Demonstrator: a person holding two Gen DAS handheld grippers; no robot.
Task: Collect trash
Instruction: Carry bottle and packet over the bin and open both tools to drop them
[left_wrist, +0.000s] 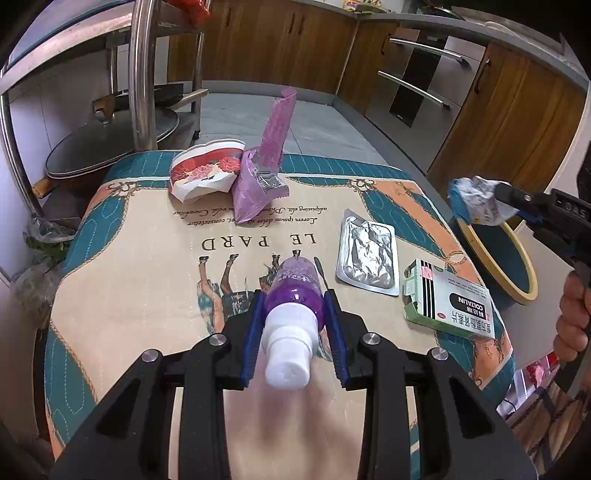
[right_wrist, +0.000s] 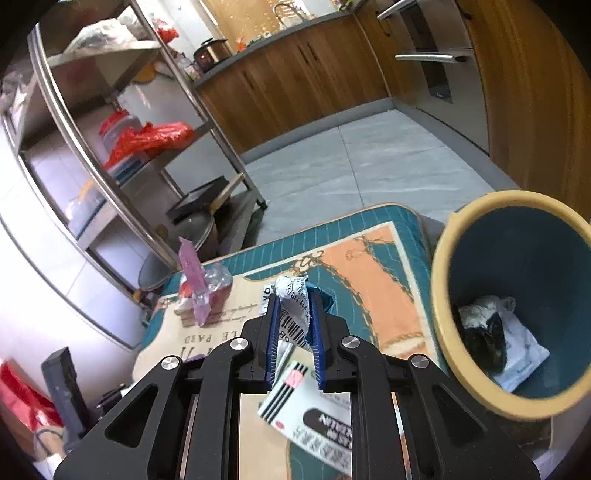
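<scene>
While the patterned tablecloth (left_wrist: 155, 236) spreads over the whole table, printed with teal borders, orange panels and the words LE PARD, the round bin (right_wrist: 443, 295) stands just beside its right edge, yellow-rimmed and blue inside, with a white bag and something dark already lying at its bottom. On the far part of the cloth a crushed red-and-white paper bowl (left_wrist: 203, 173) lies touching a pink plastic wrapper (left_wrist: 258, 184), one strip of which sticks upright. Nearer, a flattened silver foil pack (left_wrist: 367, 253) lies just beside a green and white medicine box (left_wrist: 448, 302) close to the table's right edge. The left gripper (left_wrist: 295, 310) has its blue-padded jaws clamped on a purple spray bottle (left_wrist: 295, 291), white nozzle pointing back toward the camera, the bottle held low over the cloth. The right gripper (right_wrist: 293, 314) is clenched on a crumpled white wrapper (right_wrist: 291, 306) printed with a barcode, raised above the medicine box and just left of the bin's opening; from the left wrist view this wad hangs over the bin's near rim
</scene>
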